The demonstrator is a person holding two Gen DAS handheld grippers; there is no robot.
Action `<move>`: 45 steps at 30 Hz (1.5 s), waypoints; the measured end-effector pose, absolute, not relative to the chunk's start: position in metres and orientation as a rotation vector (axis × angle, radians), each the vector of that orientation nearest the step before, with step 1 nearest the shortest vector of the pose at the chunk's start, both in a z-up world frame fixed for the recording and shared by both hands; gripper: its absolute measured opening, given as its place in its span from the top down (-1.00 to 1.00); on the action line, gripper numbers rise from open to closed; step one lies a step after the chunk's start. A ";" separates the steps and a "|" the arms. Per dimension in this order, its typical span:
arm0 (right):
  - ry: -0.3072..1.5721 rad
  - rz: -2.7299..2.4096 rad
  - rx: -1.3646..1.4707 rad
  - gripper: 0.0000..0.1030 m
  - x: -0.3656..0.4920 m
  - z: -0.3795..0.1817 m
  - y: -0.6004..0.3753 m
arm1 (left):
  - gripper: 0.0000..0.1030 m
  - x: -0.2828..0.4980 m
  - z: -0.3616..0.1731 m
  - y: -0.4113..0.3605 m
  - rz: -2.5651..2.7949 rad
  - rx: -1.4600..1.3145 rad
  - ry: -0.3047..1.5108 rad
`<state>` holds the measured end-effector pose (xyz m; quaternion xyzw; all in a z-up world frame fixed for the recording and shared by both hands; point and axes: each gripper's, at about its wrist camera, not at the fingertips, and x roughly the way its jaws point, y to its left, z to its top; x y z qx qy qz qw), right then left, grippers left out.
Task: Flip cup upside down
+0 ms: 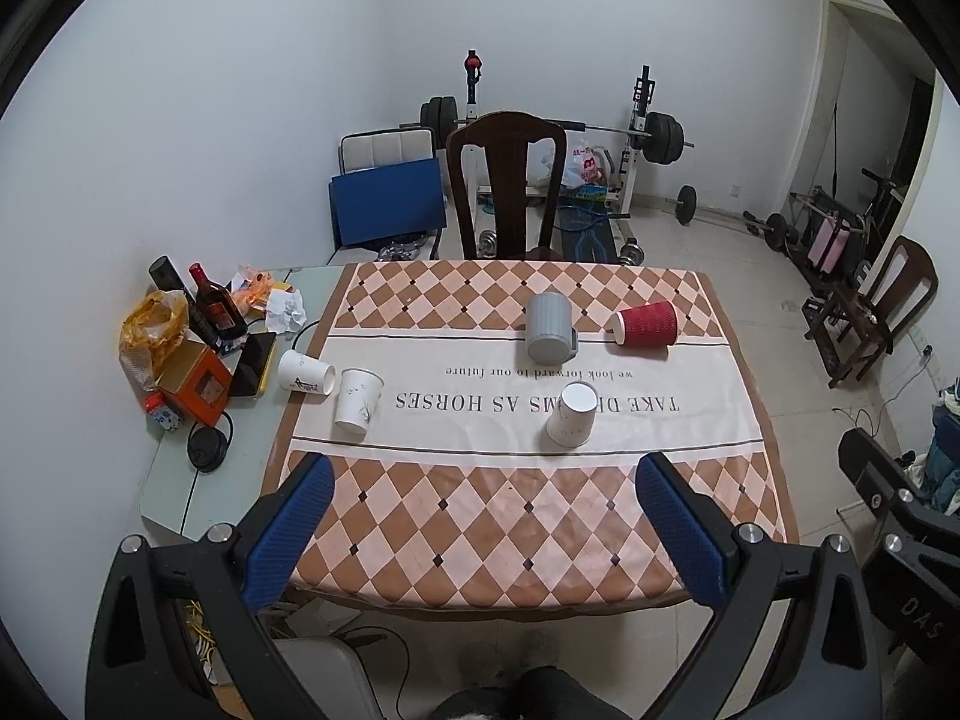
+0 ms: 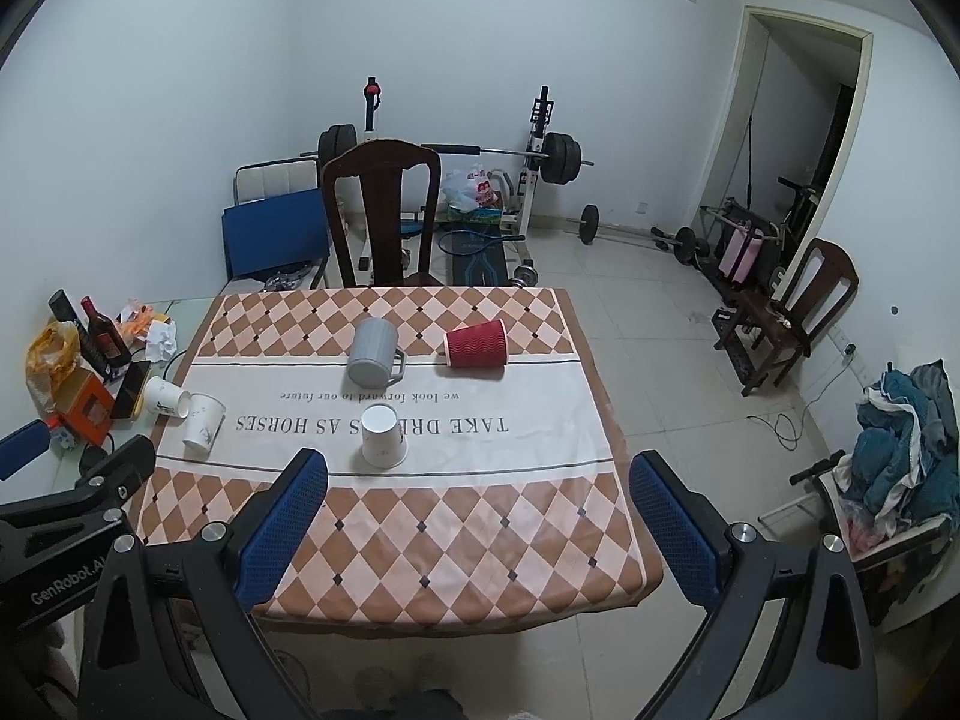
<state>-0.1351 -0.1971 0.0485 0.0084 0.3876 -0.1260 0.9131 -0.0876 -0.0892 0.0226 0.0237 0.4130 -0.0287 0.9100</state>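
Several cups sit on the checkered tablecloth [image 1: 480,516]. A white paper cup [image 1: 573,414] [image 2: 383,435] stands mouth down near the middle. A grey mug [image 1: 549,327] [image 2: 373,353] stands upside down behind it. A red ribbed cup [image 1: 647,326] [image 2: 477,345] lies on its side at the right. At the left, one white cup [image 1: 358,403] [image 2: 203,421] stands upright and another [image 1: 305,373] [image 2: 165,397] lies on its side. My left gripper [image 1: 486,531] and right gripper [image 2: 480,531] are both open and empty, held above the table's near edge.
Clutter fills the table's left side: a dark bottle [image 1: 213,306], an orange box [image 1: 195,390], crumpled paper [image 1: 285,309], a round black device [image 1: 207,447]. A wooden chair [image 1: 507,180] stands behind the table. Gym weights [image 1: 660,138] line the far wall.
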 end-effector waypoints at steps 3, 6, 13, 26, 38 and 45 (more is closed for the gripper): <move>0.801 -0.254 0.022 -0.98 -0.137 0.048 -0.197 | -0.99 -0.089 0.028 -0.088 -0.056 0.047 0.847; 0.807 -0.247 0.029 -0.98 -0.137 0.047 -0.198 | -0.99 -0.091 0.033 -0.086 -0.048 0.051 0.840; 0.812 -0.244 0.034 -0.98 -0.139 0.048 -0.199 | -0.99 -0.091 0.035 -0.085 -0.048 0.060 0.845; 0.819 -0.250 0.032 -0.98 -0.137 0.048 -0.204 | -0.99 -0.092 0.030 -0.090 -0.071 0.065 0.867; 0.837 -0.250 0.032 -0.98 -0.134 0.046 -0.210 | -0.99 -0.090 0.027 -0.090 -0.064 0.068 0.881; 0.844 -0.240 0.033 -0.98 -0.133 0.046 -0.212 | -0.99 -0.090 0.027 -0.089 -0.063 0.067 0.883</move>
